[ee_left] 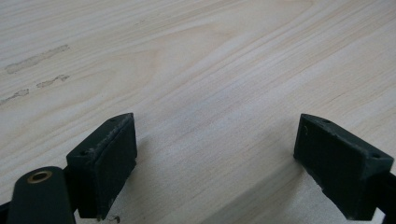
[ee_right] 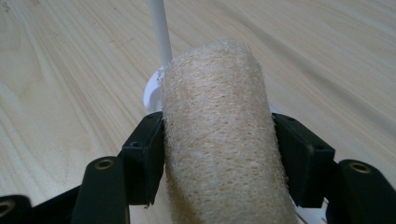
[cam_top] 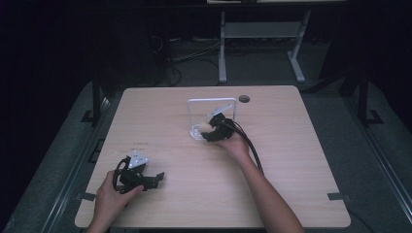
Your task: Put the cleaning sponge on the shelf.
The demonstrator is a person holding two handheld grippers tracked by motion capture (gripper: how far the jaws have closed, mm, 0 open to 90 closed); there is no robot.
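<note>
loofah roll [ee_right: 219,135] sits pinched between my right gripper [ee_right: 219,154] jaws, over the white stand's [cam_top: 212,102] base. i'd lower it gently, clear of the post. my left gripper [ee_left: 215,163] rests wide open, empty, on the table [cam_top: 291,160].

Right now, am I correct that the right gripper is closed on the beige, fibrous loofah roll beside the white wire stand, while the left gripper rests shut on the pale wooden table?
Not quite: the left gripper is open, as the left gripper view shows, its jaws wide apart over the pale wooden table. The rest stands: the right gripper is closed on the beige, fibrous loofah roll beside the white wire stand.
</note>
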